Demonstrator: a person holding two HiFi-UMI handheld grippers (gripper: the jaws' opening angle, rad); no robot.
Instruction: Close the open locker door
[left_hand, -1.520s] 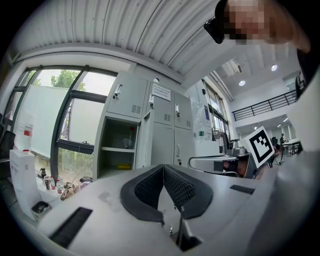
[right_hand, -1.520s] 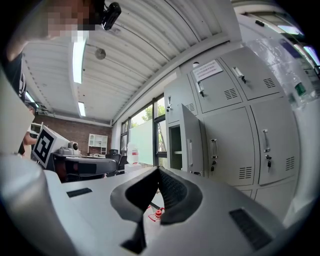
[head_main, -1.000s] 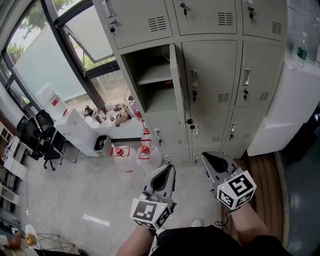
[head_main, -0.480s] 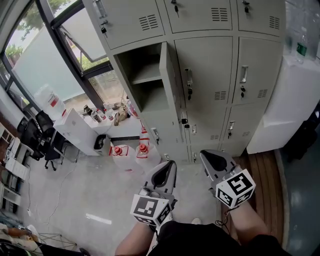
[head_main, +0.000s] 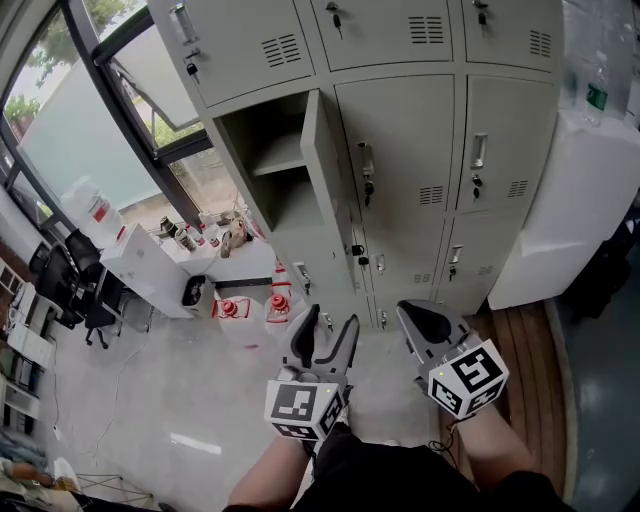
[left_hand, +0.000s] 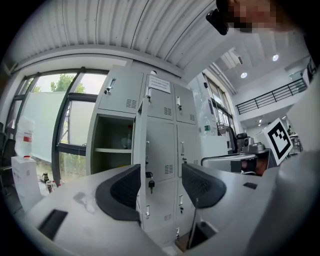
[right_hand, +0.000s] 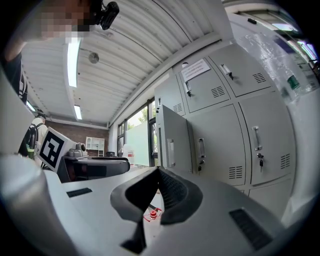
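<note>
The grey locker bank fills the top of the head view. One middle-row door (head_main: 322, 170) stands open, swung out from its empty shelved compartment (head_main: 262, 168). My left gripper (head_main: 326, 325) hangs low over the floor, well short of the lockers; its jaws are opening with nothing between them. In the left gripper view the door's edge (left_hand: 141, 150) shows through the gap of that gripper (left_hand: 160, 186). My right gripper (head_main: 415, 316) is shut and empty beside it. The right gripper view looks past its closed jaws (right_hand: 159, 187) at the door's outer face (right_hand: 172, 142).
Water jugs with red caps (head_main: 275, 303) stand on the floor below the open locker. A cluttered white desk (head_main: 215, 245) and office chairs (head_main: 75, 285) sit by the window at left. A white cabinet (head_main: 555, 210) stands at right beside a wooden floor strip (head_main: 520, 345).
The left gripper's jaws have gone from shut to wide apart. The lockers have slid up and left in the head view. The right gripper stays shut.
</note>
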